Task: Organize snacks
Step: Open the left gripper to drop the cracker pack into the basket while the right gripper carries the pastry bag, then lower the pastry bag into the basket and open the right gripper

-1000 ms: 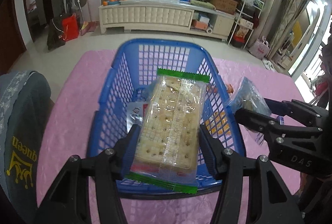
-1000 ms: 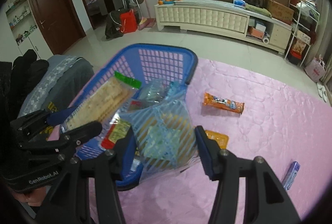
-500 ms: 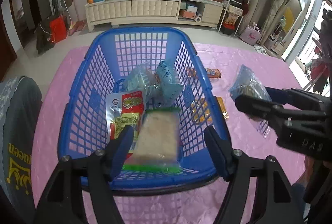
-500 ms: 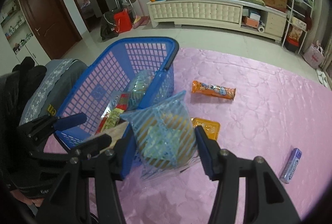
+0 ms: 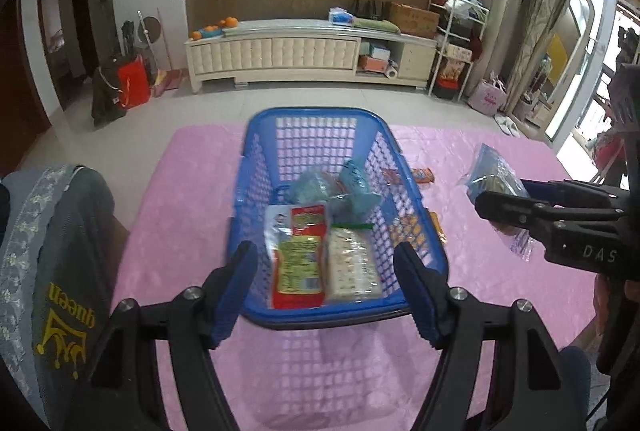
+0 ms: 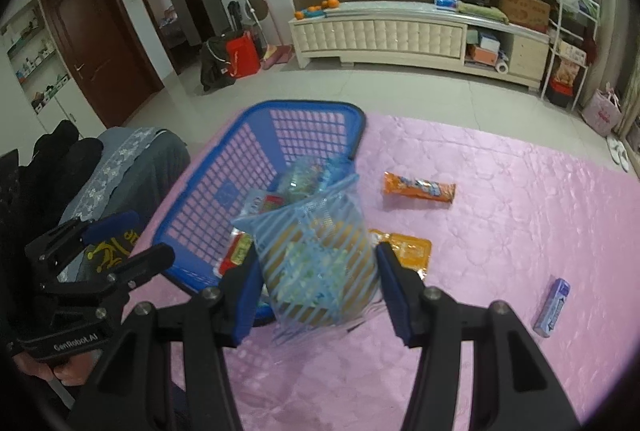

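The cracker packet has been released by the left hand-held gripper since a second ago: it was then clamped between the pads above the blue basket, and it is now found lying flat on the basket floor, beside the red and green packet and in front of the pale blue packets. The left jaws are seen standing wide apart with nothing between them, drawn back above the basket's near rim.

The blue striped bag is held between the pads of the right hand-held gripper, partly closed on it, over the pink bench just beside the basket's right wall. It is judged to be the next item due for deposit.

Three items are noted outside the basket on the bench: the orange wrapper, the orange tray packet touching the basket's side, and the small purple pack, well apart to the right. The task is therefore judged part-complete.
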The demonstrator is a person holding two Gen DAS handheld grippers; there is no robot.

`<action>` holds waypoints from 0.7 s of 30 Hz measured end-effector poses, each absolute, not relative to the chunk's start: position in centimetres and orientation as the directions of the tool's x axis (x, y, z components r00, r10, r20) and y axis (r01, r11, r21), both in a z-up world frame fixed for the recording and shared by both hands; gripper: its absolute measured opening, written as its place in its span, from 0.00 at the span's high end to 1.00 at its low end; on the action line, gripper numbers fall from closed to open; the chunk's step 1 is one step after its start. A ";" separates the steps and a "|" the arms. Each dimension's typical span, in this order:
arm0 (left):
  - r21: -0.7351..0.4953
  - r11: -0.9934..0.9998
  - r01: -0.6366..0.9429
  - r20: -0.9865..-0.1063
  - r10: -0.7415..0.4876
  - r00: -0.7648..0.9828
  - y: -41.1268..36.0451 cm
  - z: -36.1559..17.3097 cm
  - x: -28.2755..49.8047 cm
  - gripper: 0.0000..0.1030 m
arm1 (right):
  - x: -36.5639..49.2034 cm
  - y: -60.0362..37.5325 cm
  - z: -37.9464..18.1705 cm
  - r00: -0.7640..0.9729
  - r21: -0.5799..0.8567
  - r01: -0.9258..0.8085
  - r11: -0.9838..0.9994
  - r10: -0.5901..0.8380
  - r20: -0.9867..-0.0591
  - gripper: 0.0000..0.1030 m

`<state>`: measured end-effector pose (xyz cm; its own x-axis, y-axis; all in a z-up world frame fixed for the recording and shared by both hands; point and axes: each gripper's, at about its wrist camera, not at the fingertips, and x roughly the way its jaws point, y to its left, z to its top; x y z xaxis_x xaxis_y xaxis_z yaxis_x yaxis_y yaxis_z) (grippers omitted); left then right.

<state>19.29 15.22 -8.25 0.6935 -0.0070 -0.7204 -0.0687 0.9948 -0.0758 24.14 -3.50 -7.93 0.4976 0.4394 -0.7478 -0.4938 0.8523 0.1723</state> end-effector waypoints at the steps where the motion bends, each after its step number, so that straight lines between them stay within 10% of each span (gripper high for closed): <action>1: -0.078 0.994 -0.076 -0.720 -0.004 0.694 15.9 -8.0 19.0 0.34 | 24.0 -3.1 -7.7 0.496 0.167 -0.502 0.849 0.440 -0.748 0.43; 21: -0.071 0.989 -0.132 -0.732 0.038 0.680 22.1 -9.0 22.5 0.34 | 29.1 4.1 -9.4 0.448 0.076 -0.600 0.796 0.413 -0.793 0.42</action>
